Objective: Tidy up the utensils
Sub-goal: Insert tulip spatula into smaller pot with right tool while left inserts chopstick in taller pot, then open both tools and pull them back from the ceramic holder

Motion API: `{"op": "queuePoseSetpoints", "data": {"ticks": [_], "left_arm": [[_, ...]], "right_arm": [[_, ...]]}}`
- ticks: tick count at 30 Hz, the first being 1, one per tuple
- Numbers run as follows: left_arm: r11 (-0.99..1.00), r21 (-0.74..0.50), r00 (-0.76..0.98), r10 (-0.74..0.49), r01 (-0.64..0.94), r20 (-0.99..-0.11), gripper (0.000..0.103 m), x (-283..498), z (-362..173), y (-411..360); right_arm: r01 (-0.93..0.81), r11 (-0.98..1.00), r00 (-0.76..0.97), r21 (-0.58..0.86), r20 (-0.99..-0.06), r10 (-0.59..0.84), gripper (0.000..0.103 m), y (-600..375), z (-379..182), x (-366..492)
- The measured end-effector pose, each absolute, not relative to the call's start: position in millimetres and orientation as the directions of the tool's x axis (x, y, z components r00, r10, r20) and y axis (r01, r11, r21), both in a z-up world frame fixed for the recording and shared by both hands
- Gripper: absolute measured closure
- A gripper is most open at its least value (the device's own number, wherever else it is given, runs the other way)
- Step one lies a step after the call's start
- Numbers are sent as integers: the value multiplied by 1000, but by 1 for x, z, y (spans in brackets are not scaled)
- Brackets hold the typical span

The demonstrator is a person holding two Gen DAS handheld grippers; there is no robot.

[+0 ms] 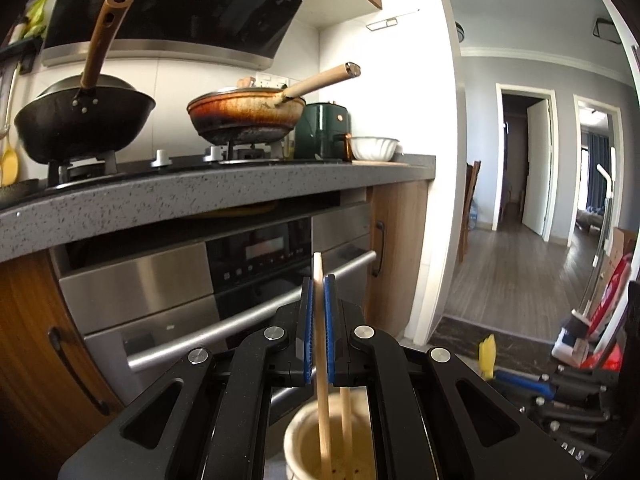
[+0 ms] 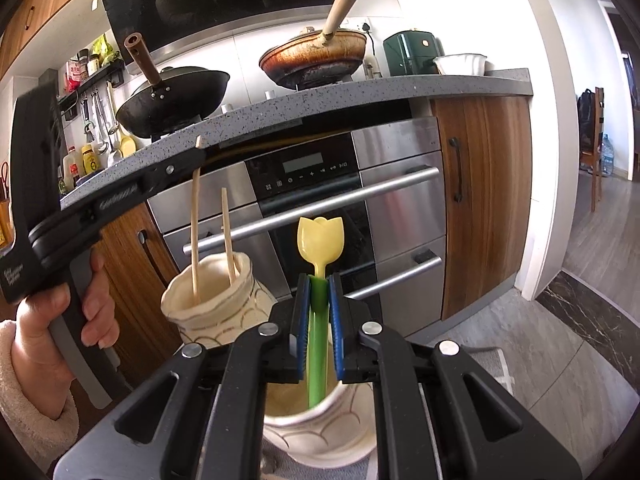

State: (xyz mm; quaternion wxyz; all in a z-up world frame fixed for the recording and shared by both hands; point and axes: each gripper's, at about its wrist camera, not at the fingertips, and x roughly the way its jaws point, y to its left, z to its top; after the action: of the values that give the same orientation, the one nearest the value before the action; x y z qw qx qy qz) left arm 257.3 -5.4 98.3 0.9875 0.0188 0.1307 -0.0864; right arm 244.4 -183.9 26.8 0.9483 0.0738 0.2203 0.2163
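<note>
My left gripper (image 1: 319, 280) is shut on a wooden chopstick (image 1: 320, 344) whose lower end stands inside a cream ceramic holder (image 1: 298, 440); a second chopstick (image 1: 346, 420) leans in it. The right wrist view shows that gripper (image 2: 198, 148) at the left, holding the chopstick (image 2: 195, 236) over a cream holder (image 2: 212, 304), with the second chopstick (image 2: 228, 236) beside it. My right gripper (image 2: 319, 280) is shut on the green handle of a yellow tulip-shaped spoon (image 2: 320, 236), its lower end inside another cream holder (image 2: 320, 436).
A grey speckled counter (image 1: 200, 196) carries a black wok (image 1: 84, 120), a browned pan (image 1: 244, 116), a green appliance (image 1: 324, 128) and a white bowl (image 1: 374, 148). A steel oven (image 2: 320, 208) and wooden cabinets (image 2: 484, 200) stand below. A doorway (image 1: 520, 160) opens at the right.
</note>
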Motion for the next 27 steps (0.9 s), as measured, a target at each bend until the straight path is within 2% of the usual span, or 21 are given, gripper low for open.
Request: {"op": "queuePoseSetpoints", "data": {"ticks": [11,23,25,27], "left_arm": [[973,57,915,-190,224,-356,97,236,74,-9],[974,76,909,-167,212,-383,97,238,74,-7],[976,74,905,-162,207,-393,97,240,75,-5],[977,67,897,-160,205,-412,96,242,73,-3]], "right_arm": [[-349,908,783,233,-460,419,93,-181,16,239],[-324,915,771,238,-494,402,93,-180,13,242],[-322,916,771,238,-495,400,89,-179,13,242],[-317,916,772,247,-493,400,71,-180,15,242]]}}
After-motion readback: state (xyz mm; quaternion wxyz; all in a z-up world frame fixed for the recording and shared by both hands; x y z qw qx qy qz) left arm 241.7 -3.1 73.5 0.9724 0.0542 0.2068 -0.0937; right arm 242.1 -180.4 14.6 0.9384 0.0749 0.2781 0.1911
